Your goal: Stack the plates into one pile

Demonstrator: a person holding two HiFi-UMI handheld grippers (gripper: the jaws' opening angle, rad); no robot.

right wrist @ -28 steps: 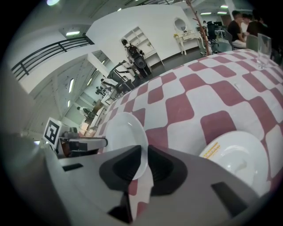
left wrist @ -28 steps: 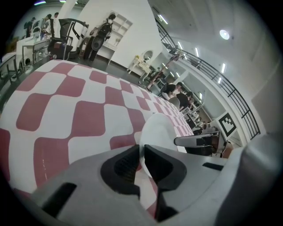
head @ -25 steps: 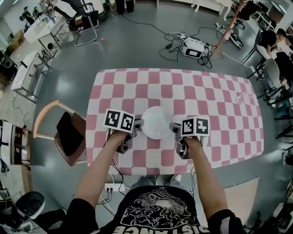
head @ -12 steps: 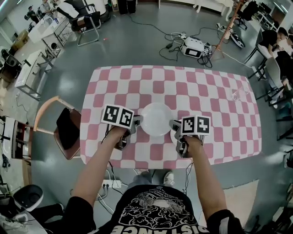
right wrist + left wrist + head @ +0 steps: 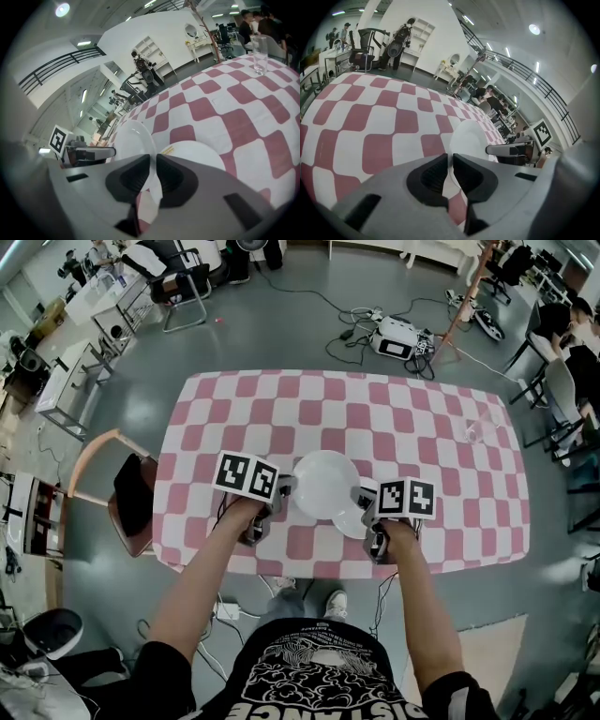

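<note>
A white plate [image 5: 323,484] hangs above the pink-and-white checked table [image 5: 422,418], held by opposite rims. My left gripper [image 5: 279,489] is shut on its left rim, with the thin edge pinched between the dark pads [image 5: 429,176]. On the right rim my right gripper [image 5: 362,499] is shut the same way. A second white plate [image 5: 350,521] lies flat on the cloth, partly under the held plate's right side. In the right gripper view the held plate [image 5: 133,138] stands left of the lying plate [image 5: 197,157]. The left gripper view shows the held plate [image 5: 471,138] edge-on.
A clear drinking glass [image 5: 475,432] stands near the table's far right; it also shows as a glass [image 5: 260,55] in the right gripper view. A wooden chair [image 5: 127,498] sits at the table's left side. Cables and equipment lie on the floor beyond.
Both grippers have carried the plate together, a little rightwards over the table and slightly higher. The second plate now shows from under its right rim. The jaws have not changed.
</note>
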